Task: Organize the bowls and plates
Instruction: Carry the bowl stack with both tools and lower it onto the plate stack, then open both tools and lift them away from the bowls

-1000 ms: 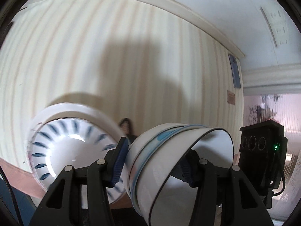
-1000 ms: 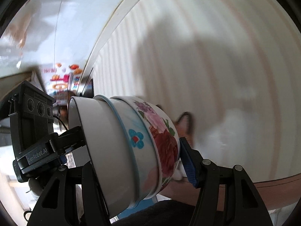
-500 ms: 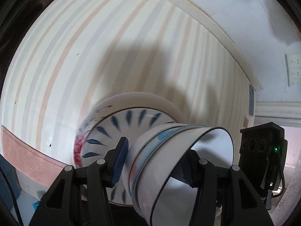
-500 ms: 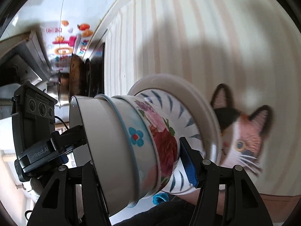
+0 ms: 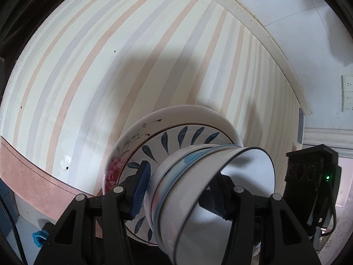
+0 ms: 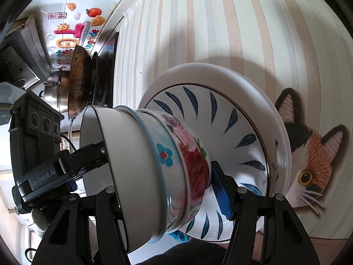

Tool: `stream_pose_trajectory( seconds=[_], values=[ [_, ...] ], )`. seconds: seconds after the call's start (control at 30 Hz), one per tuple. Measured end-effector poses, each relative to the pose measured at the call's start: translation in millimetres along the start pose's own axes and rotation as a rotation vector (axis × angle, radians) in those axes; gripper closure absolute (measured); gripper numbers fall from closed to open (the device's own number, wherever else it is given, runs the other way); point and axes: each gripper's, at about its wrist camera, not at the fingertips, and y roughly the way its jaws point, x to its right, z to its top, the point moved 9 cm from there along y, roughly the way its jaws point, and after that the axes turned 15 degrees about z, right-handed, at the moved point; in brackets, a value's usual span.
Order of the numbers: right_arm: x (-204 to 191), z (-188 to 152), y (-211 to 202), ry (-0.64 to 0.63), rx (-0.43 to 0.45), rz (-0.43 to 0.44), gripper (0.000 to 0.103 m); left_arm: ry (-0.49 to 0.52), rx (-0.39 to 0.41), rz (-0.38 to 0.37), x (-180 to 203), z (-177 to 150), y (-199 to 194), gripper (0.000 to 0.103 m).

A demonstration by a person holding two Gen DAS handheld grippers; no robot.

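A stack of nested bowls, plain white inside and flowered at the base, is held from both sides. My left gripper is shut on its wall. My right gripper is shut on it too. The stack hangs just over a pile of plates, a blue-leaf plate on wider white ones, on the striped tablecloth. I cannot tell whether the bowl base touches the plate. The left gripper's body shows in the right wrist view, the right gripper's body in the left one.
A cat-face mat lies beside the plates. A dark wok and a steel pot stand on a hob beyond the table's edge. A pink border marks the cloth's near edge.
Both grippers have brought the bowl stack down and over the plate pile. The plates and the cat mat have come into full view and look larger.
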Motion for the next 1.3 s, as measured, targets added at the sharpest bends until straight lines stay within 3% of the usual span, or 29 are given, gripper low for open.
stream_pose_trajectory(
  seconds=[0.27, 0.57, 0.63, 0.67, 0.7, 0.73, 0.8, 0.97, 1.3],
  values=[
    [-3.2, 4.9, -0.6, -0.018, 0.006, -0.039, 0.04, 0.035, 0.025, 0.044, -1.6, -3.6, -6.0, 0.055],
    [-15.6, -1.5, -23.9, -0.056, 0.078, -0.095, 0.039, 0.069, 0.127, 0.146, -14.2, -11.9, -37.4, 0.053],
    [-26.8, -4.9, -36.9, -0.104, 0.112, -0.135, 0.034, 0.085, 0.164, 0.157, -14.9, -14.2, -47.8, 0.053],
    [-32.4, -7.0, -42.9, -0.126, 0.131, -0.155, 0.027, 0.106, 0.193, 0.182, -15.3, -16.3, -55.6, 0.053],
    [-37.7, -9.4, -48.5, -0.148, 0.148, -0.176, 0.019, 0.124, 0.212, 0.194, -15.5, -17.8, -60.5, 0.046],
    [-45.5, -12.4, -55.1, -0.178, 0.172, -0.198, 0.016, 0.137, 0.241, 0.204, -15.8, -19.8, -68.1, 0.028],
    [-60.6, -19.1, -66.7, -0.227, 0.223, -0.237, 0.01, 0.154, 0.301, 0.223, -18.1, -22.6, -83.1, 0.013],
    [-87.1, -42.5, -98.0, -0.3, 0.355, -0.36, 0.004, 0.175, 0.417, 0.243, -28.1, -33.3, -118.4, 0.012],
    [-149.7, -117.2, -133.6, -0.358, 0.547, -0.454, 0.003, 0.242, 0.569, 0.225, -38.5, -84.3, -183.5, 0.012]
  ],
)
